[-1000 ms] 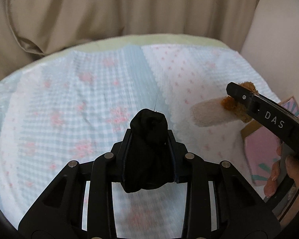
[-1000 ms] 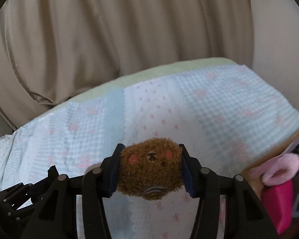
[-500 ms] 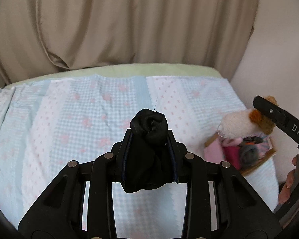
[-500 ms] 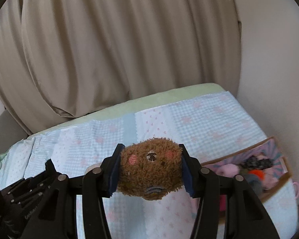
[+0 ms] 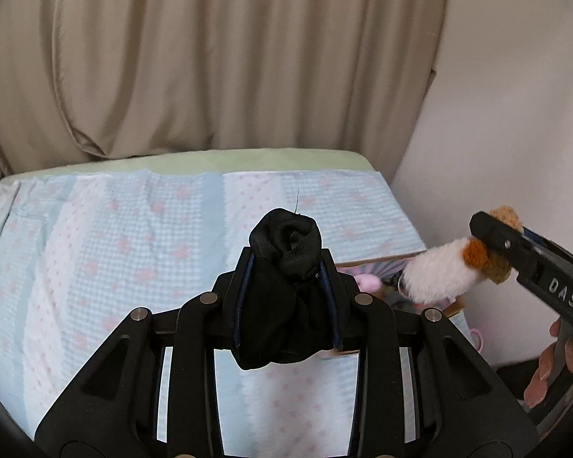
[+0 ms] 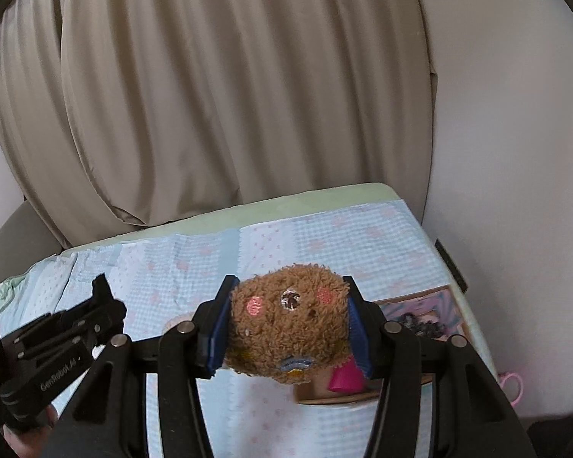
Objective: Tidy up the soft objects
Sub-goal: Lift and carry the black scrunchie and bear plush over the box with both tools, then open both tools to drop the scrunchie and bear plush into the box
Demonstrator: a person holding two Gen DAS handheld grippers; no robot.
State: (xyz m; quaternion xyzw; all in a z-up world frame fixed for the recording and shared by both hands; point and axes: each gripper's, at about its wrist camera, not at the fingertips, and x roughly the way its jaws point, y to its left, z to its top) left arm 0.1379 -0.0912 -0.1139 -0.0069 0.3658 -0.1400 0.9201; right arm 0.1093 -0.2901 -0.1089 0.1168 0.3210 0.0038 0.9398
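Left claw (image 5: 286,263) is clenched on a rolled black sock (image 5: 286,290) at centre of my left view; at 3 o'clock the right claw (image 5: 492,244) carries a plush toy (image 5: 443,278) above the box (image 5: 378,259) on the bed (image 5: 95,267).

From the right view, my right claw (image 6: 288,324) grips the brown plush toy (image 6: 286,324); the box (image 6: 420,305) sits at 4 o'clock.

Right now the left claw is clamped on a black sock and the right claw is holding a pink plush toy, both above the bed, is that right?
Not quite. The toy in the right claw is brown, with only small pink cheek patches; the right wrist view shows it. The rest holds: the left claw is clamped on a black sock, both above the bed.
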